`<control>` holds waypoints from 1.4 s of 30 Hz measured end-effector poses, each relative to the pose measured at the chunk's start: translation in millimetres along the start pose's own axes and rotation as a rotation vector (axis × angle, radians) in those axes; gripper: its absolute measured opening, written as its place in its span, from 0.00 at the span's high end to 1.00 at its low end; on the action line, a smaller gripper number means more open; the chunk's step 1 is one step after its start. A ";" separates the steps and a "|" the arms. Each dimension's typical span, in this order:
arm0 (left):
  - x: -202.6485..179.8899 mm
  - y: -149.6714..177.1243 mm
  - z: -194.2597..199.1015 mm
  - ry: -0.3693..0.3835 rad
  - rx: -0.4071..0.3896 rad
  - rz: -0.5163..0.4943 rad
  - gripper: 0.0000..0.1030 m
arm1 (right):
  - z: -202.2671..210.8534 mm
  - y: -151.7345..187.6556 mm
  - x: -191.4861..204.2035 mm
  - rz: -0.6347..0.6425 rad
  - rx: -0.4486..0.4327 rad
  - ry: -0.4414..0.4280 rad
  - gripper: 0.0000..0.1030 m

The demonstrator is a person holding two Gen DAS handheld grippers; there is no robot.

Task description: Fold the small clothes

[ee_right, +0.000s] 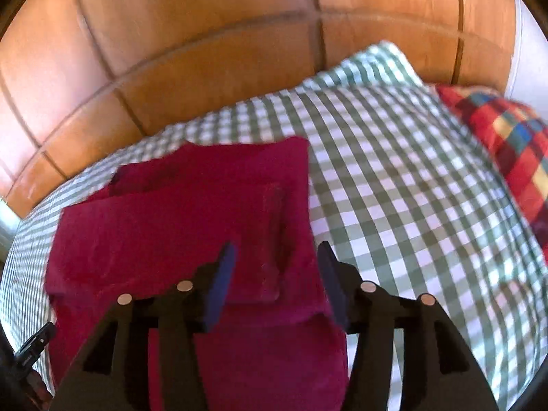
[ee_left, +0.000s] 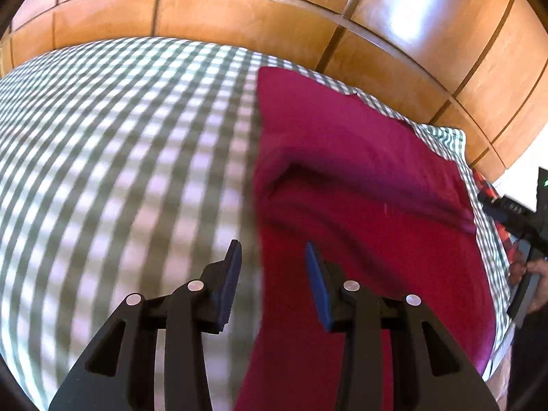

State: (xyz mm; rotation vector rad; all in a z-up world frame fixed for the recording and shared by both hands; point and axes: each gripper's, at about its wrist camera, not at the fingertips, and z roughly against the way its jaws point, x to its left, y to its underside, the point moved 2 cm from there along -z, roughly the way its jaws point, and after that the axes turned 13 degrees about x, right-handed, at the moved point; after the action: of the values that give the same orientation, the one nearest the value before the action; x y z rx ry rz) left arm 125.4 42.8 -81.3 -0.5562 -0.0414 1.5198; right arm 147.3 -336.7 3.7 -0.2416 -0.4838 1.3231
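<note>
Left tongs (ee_left: 272, 250) spread wide, with nothing between the blue pads (ee_left: 316, 281) — hanging over the left edge of the red cloth (ee_left: 359, 157), one pad above the red and the other above the checked sheet (ee_left: 120, 144). Right tongs (ee_right: 275, 251) spread wide too, and bare, hanging over the right part of the same red cloth (ee_right: 178, 226), near its right edge. Hard to tell if any pad touches the cloth; looks like not. Red cloth lying flat on the checked sheet (ee_right: 394, 178), on a bed by the look of it, partly folded already — one layer lying on top of another, with a long soft bump across the middle in the left view. Looks like the middle of the job: one fold made, another still to do, with both tongs let go and getting ready. Next, probably down to the near edge or the two near corners, a pinch on each side through all the layers, then a lift and a carry over to the far edge, both sides together so the fold stays straight. Beyond the cloth, a bright red, yellow and blue checked pillow (ee_right: 507, 144) at the right, and shiny brown wood panels (ee_left: 239, 10) behind the bed.
</note>
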 end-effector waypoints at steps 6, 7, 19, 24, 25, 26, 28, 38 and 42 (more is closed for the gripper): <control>24.8 52.5 27.0 0.097 0.033 0.013 0.63 | -14.3 61.6 39.8 0.130 0.060 0.005 0.34; 25.7 59.5 29.8 0.116 0.040 0.008 0.63 | -23.2 68.4 41.1 0.126 0.088 0.007 0.33; -2.0 118.7 44.8 0.022 0.054 -0.196 0.63 | 22.2 141.1 -18.4 0.024 0.116 0.085 0.28; -6.9 125.0 42.8 -0.017 0.044 -0.235 0.84 | 34.0 194.0 -33.6 0.022 0.187 0.056 0.38; -7.1 123.5 43.2 -0.012 0.045 -0.238 0.89 | 37.4 201.7 -32.5 0.034 0.185 0.054 0.55; -6.6 122.1 44.7 -0.013 0.039 -0.237 0.92 | 40.5 206.8 -30.0 0.045 0.182 0.052 0.66; -4.5 120.9 57.2 0.042 0.019 -0.214 0.93 | 49.8 210.5 -24.5 0.064 0.174 0.061 0.92; 26.8 145.4 55.7 0.135 0.115 -0.133 0.92 | 46.3 218.8 -43.0 0.048 0.222 0.075 0.93; 29.3 141.4 60.7 0.158 0.121 -0.120 0.89 | 45.5 218.7 -44.7 0.037 0.221 0.060 0.83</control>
State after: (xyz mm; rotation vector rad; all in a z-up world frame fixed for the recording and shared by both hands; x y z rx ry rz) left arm -25.7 83.1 -89.3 -0.5646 0.1361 1.3486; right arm -71.1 -332.1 -60.8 -0.1062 -0.2806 1.3895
